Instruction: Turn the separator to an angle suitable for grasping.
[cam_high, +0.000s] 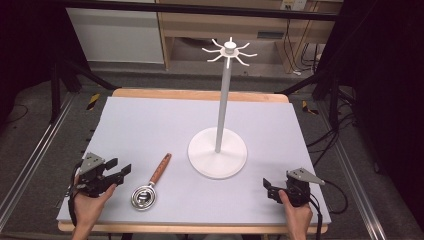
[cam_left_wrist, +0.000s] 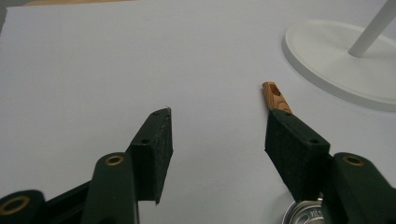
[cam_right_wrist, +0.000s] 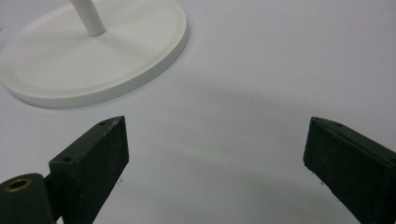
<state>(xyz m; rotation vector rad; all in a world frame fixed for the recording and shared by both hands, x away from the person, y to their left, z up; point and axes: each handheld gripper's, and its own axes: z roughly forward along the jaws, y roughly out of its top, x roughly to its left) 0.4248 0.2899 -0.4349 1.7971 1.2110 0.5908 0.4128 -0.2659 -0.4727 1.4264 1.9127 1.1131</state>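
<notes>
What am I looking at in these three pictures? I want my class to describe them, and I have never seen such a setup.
A person sits at a table covered with a pale mat, with a hand-held gripper in each hand: two black jaws that pinch things. The high view looks down from above; the left hand-held gripper is at its left, the right hand-held gripper at its right. The other two pictures come from cameras riding on each gripper, looking along its jaws. On the mat lie a metal strainer with a wooden handle and a white stand with hooks on top. Both grippers are open and hold nothing.
</notes>
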